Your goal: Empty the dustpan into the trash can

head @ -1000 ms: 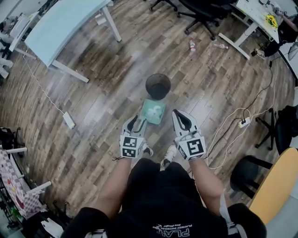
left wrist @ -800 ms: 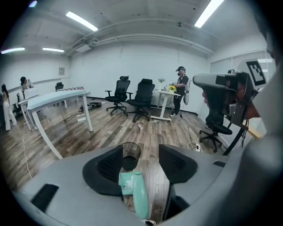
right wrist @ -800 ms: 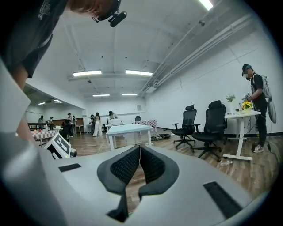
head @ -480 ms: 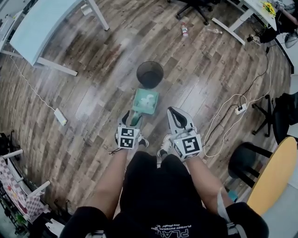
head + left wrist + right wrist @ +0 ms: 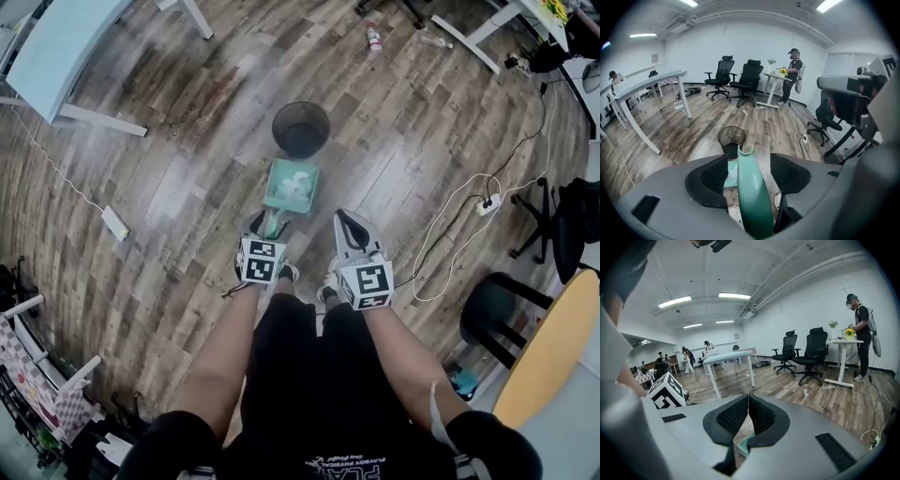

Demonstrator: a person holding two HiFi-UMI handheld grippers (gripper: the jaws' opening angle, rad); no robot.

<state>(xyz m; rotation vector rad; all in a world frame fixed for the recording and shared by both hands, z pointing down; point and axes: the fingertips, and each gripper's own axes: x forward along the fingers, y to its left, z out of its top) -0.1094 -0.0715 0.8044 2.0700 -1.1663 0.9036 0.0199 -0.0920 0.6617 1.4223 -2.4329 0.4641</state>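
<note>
while the left gripper (image 5: 267, 223) has just been opening its jaws, loose round the handle (image 5: 752, 192), and the right gripper (image 5: 341, 219) is clenched empty: dustpan (image 5: 290, 185), on floor by trash can (image 5: 301, 128), likely light, stiff, scraps loose; grasp handle, keep level.

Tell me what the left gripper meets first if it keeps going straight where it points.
The dustpan's green handle: it already stands between the left gripper's jaws, which have just been opening and do not clamp it. Past it, probably the pan, then the trash can.
</note>
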